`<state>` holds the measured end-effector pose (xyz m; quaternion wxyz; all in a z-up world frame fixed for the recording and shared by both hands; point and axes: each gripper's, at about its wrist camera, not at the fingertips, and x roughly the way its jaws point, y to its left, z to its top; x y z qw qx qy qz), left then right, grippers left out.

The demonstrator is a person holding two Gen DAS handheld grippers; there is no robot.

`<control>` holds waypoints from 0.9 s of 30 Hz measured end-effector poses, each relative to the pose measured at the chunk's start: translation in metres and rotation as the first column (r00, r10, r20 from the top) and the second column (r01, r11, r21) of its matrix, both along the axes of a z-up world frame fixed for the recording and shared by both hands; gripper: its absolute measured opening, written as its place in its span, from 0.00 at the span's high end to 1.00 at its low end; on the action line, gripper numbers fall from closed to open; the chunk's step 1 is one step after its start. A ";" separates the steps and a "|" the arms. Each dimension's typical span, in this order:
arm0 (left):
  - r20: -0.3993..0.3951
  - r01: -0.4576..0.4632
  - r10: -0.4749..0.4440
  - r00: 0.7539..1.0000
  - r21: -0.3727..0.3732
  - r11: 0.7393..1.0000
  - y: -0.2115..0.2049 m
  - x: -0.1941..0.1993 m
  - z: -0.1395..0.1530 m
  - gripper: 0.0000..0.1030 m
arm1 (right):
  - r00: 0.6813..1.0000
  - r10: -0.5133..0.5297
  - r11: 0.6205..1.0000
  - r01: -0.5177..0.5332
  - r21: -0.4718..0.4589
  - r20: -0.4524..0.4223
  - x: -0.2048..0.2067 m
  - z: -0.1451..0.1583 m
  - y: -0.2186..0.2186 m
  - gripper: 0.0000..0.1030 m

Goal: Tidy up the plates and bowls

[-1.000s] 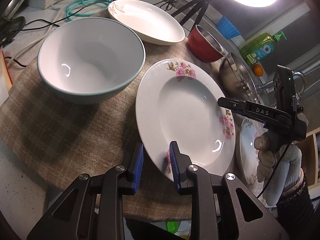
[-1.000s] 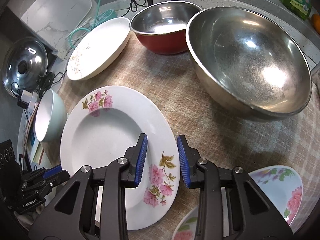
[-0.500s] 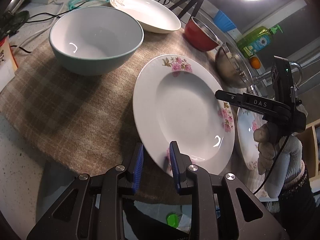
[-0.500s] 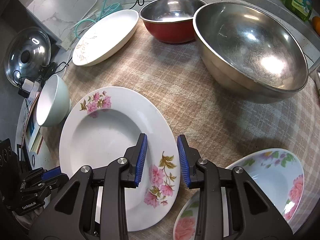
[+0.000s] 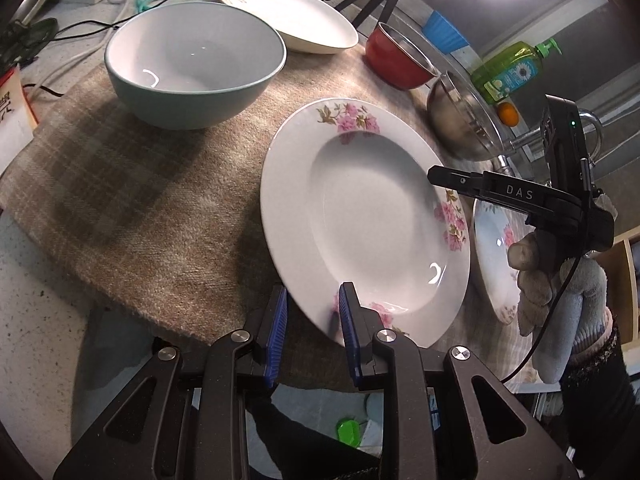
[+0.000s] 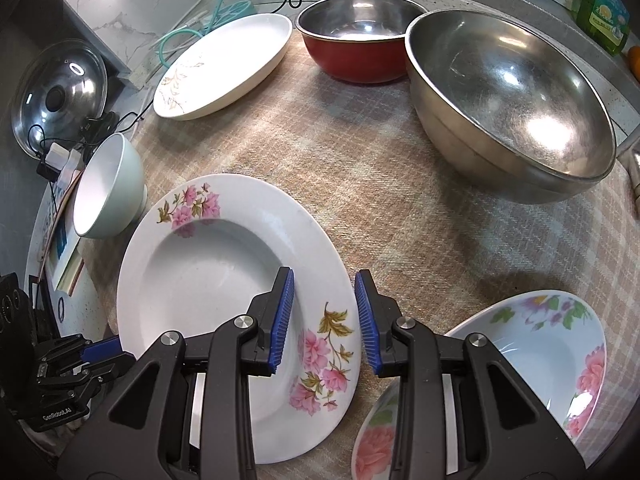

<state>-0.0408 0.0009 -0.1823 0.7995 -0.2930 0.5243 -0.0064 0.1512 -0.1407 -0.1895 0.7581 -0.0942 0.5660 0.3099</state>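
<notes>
A white plate with pink flowers (image 5: 360, 216) (image 6: 208, 272) hangs a little above the plaid cloth (image 5: 140, 200) and casts a shadow on it. My left gripper (image 5: 313, 320) is shut on its near rim, one blue pad over the plate and one under it. My right gripper (image 6: 324, 312) is shut on the opposite rim by a flower spray, and it shows in the left wrist view as a black finger (image 5: 444, 176) held by a gloved hand (image 5: 560, 280). A second floral dish (image 6: 540, 360) (image 5: 496, 256) lies just right of the held plate.
On the cloth stand a teal bowl (image 5: 196, 68) (image 6: 108, 188), a cream oval dish (image 5: 292, 12), a red bowl (image 6: 356, 40) and a large steel bowl (image 6: 508, 100). A soap bottle (image 5: 512, 72) stands behind them. A pot lid (image 6: 60, 92) and cables lie off the cloth.
Both grippers have drawn back with the plate between them, away from the teal bowl and the steel bowl. More of the second floral dish now shows in the right wrist view.
</notes>
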 end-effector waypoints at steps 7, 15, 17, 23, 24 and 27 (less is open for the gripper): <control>-0.017 0.018 -0.018 1.000 0.018 1.000 -0.003 0.003 0.002 0.75 | 0.999 0.008 1.000 -0.007 -0.012 0.037 -0.004 0.004 0.002 0.68; 0.000 0.011 -0.011 1.000 0.059 0.998 0.004 -0.002 0.014 0.68 | 0.996 -0.029 0.999 0.025 0.042 0.085 -0.005 0.025 -0.009 0.46; 0.008 0.012 -0.012 1.000 0.068 0.998 0.005 -0.003 0.017 0.68 | 0.995 -0.040 0.997 0.035 0.065 0.089 -0.007 0.033 -0.015 0.43; 0.054 0.008 -0.012 0.998 0.090 0.996 0.006 -0.002 0.030 0.48 | 0.985 -0.090 0.992 0.075 0.099 0.150 -0.019 0.057 -0.041 0.24; 0.060 0.011 -0.017 0.998 0.090 0.996 0.004 0.000 0.032 0.46 | 0.983 -0.100 0.991 0.084 0.107 0.153 -0.021 0.059 -0.046 0.24; 0.078 0.029 -0.037 0.996 0.097 0.995 -0.002 0.006 0.039 0.41 | 0.978 -0.145 0.984 0.126 0.126 0.153 -0.024 0.067 -0.067 0.23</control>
